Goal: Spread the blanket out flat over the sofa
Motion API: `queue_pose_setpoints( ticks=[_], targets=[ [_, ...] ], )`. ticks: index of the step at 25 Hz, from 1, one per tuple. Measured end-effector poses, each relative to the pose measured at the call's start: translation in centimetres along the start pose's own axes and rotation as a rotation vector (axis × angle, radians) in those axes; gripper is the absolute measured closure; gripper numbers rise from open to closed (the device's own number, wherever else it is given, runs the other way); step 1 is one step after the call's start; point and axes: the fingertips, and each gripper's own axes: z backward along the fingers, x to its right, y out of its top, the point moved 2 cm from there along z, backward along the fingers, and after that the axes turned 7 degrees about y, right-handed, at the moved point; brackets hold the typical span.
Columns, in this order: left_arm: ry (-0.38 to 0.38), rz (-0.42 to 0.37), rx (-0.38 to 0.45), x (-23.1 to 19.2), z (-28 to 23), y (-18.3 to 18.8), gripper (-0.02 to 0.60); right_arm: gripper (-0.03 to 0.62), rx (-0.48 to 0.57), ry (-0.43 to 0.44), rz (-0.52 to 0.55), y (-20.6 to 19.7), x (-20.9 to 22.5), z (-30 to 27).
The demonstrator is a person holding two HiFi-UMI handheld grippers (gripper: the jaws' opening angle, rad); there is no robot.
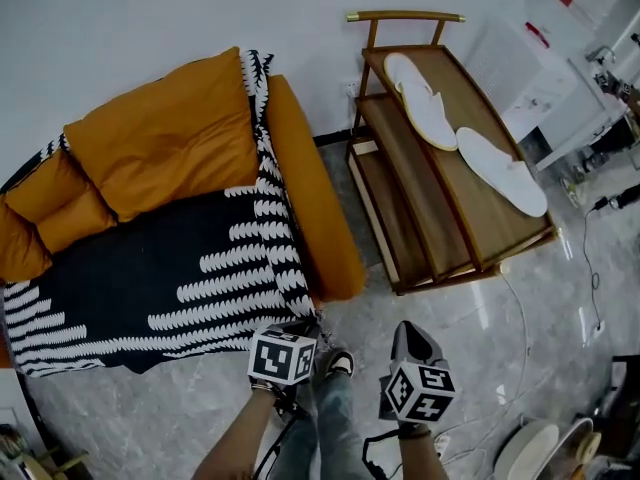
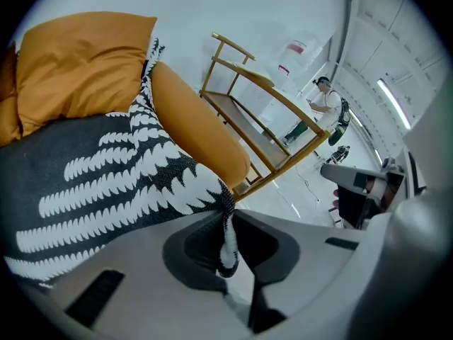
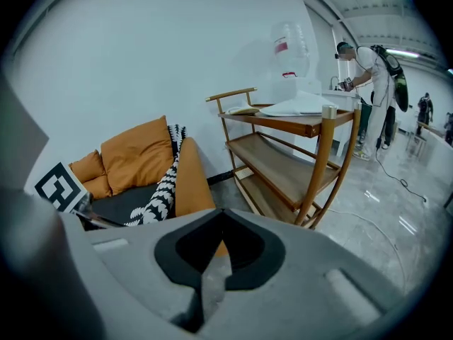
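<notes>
A black blanket (image 1: 150, 263) with white leaf-like stripes covers the seat of the orange sofa (image 1: 300, 178), and one strip runs up between the back cushion and the right armrest. At the sofa's front right corner my left gripper (image 1: 296, 334) is shut on the blanket's corner (image 2: 225, 241), which hangs pinched between the jaws. The blanket (image 2: 106, 176) stretches from there over the seat. My right gripper (image 1: 408, 336) hovers over the floor to the right, jaws shut with nothing in them (image 3: 221, 217). It faces the sofa's armrest (image 3: 191, 183).
A wooden three-tier cart (image 1: 450, 168) with white slipper-like pads (image 1: 500, 168) stands right of the sofa. Orange cushions (image 1: 160, 133) lean on the sofa back. A cable (image 1: 520, 318) lies on the grey floor and plates (image 1: 540, 448) sit at bottom right. People (image 3: 368, 69) stand far off.
</notes>
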Motion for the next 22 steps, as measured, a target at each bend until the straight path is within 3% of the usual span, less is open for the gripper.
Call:
queue_pose_setpoints(
  ticks=[17, 22],
  targets=[
    [-0.094, 0.113, -0.010, 1.2, -6.1, -2.1, 0.551, 0.589, -0.084, 0.030, -0.024, -1.3, 3.0, -4.6],
    [-0.077, 0.118, 0.027, 0.8, -8.0, -2.2, 0.551, 0.589, -0.094, 0.038, -0.018, -1.6, 3.3, -6.2]
  ],
)
